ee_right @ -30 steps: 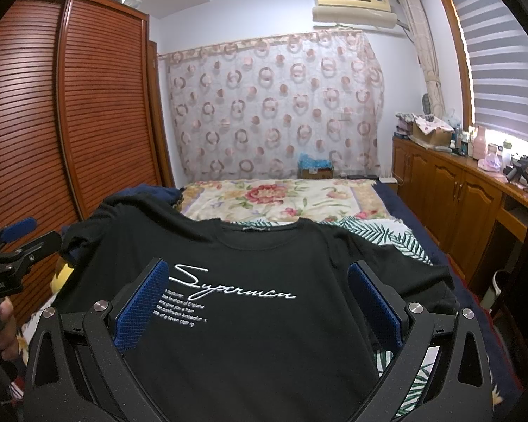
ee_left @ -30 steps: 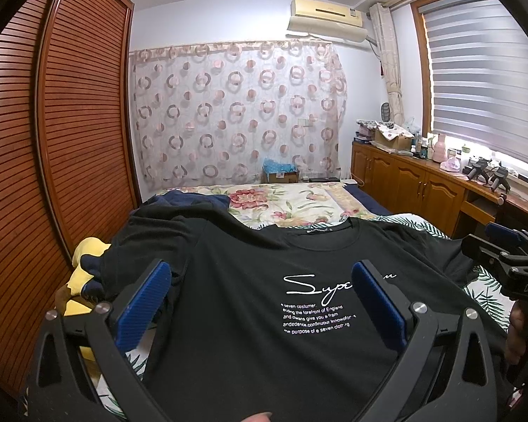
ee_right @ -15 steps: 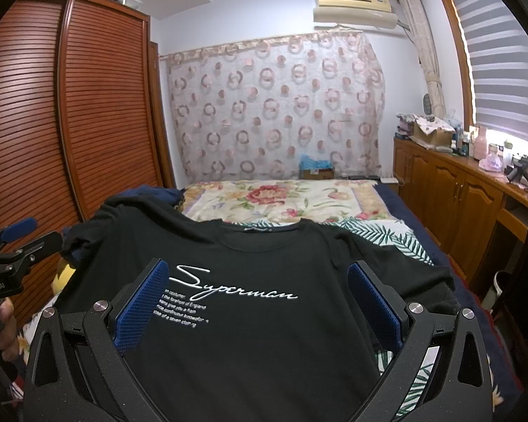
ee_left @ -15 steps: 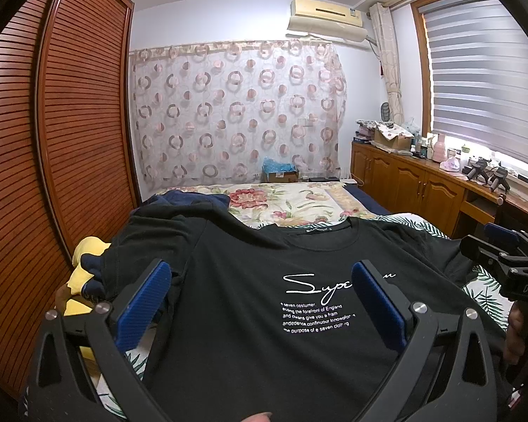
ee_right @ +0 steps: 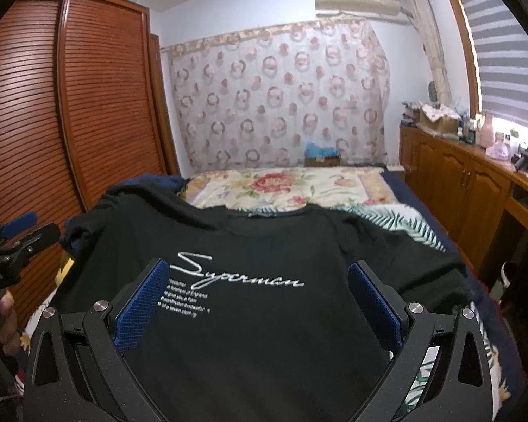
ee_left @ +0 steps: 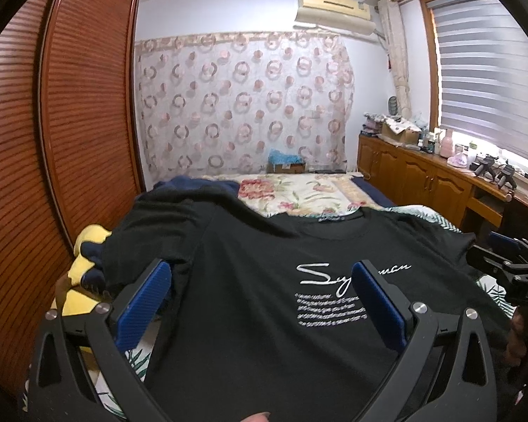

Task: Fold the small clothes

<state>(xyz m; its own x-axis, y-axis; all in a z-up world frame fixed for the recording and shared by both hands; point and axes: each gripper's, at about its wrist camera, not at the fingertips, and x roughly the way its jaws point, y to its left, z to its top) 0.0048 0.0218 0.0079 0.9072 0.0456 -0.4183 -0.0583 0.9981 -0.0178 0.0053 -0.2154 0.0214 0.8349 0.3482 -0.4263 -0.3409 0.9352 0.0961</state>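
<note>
Both my claws hang wide open and empty: left claw [ee_left: 258, 302], right claw [ee_right: 257, 299]. Filling the lower centre of each frame, the black T-shirt [ee_right: 257, 316] lies print-up on the bed [ee_right: 299, 184], spread so I can judge the sleeves before folding

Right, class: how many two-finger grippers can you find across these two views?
2. The left gripper is above the black T-shirt's left half; the right gripper above its printed middle. Both open; none seems hidden.
</note>
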